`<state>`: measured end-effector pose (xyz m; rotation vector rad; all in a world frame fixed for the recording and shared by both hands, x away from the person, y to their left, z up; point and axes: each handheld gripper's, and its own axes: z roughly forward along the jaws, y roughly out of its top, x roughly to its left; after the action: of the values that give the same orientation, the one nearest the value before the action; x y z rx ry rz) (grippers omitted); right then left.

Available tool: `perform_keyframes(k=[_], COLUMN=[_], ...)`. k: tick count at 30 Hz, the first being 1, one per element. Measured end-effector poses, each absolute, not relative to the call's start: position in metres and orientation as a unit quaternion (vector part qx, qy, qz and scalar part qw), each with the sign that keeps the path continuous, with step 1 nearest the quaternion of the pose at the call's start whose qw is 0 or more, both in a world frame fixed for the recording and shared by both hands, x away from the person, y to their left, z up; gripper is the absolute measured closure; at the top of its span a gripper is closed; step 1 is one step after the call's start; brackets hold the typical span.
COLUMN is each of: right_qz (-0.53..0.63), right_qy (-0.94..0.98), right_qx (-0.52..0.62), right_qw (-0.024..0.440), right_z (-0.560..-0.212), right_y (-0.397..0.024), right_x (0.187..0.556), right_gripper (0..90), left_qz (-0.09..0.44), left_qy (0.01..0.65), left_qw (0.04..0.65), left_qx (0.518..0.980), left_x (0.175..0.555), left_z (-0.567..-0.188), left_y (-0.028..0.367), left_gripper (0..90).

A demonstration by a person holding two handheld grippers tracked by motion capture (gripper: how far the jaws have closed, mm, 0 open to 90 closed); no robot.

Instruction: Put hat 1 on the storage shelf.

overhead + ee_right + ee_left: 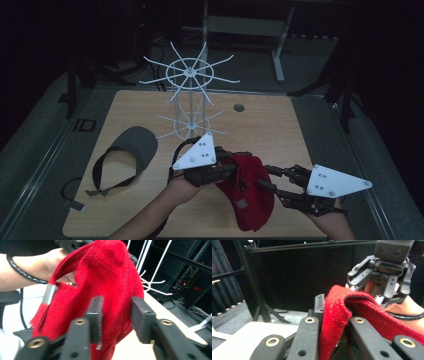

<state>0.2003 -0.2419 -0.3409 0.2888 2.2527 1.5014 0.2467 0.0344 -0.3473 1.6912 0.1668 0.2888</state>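
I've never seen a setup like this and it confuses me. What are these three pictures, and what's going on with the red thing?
A person holds hand-operated tongs in each hand. One camera looks down from above; the other two ride on the tongs. On the wooden table stand a white wire rack and a grey cap. The left tongs are clamped on a red cap. The right tongs have the cap's fabric between their jaws, though I cannot tell whether they grip it.

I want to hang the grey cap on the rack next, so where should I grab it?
Take the grey cap by its brim, the stiff rounded part at the far end, coming from above. The thin strap loop lying flat toward the near edge would be hard to pinch.
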Motion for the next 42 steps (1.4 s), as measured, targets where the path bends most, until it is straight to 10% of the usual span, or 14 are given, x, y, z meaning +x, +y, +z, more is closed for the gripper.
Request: perform_keyframes(k=[4,17,26,42], right_qz=[0.535,0.571,0.579,0.578], right_qy=[0.809,0.775,0.759,0.759], right_qx=[0.105,0.169,0.196,0.196], right_qw=[0.218,0.210,0.226,0.226], right_z=[-0.340,-0.331,-0.327,-0.324], right_y=[-0.240,-0.247,-0.256,-0.253], right_x=[0.202,0.205,0.207,0.206], right_gripper=[87.9,89.1,89.1,89.0], left_qz=[0.135,0.122,0.141,0.188], left_qy=[0.069,0.061,0.079,0.106], left_qw=[0.650,0.647,0.646,0.649], left_qx=[0.744,0.750,0.746,0.730], left_x=[0.245,0.247,0.244,0.230], left_z=[-0.348,-0.350,-0.350,-0.353], left_y=[0.035,0.037,0.045,0.070], left_gripper=[84.0,82.7,55.6,48.3])
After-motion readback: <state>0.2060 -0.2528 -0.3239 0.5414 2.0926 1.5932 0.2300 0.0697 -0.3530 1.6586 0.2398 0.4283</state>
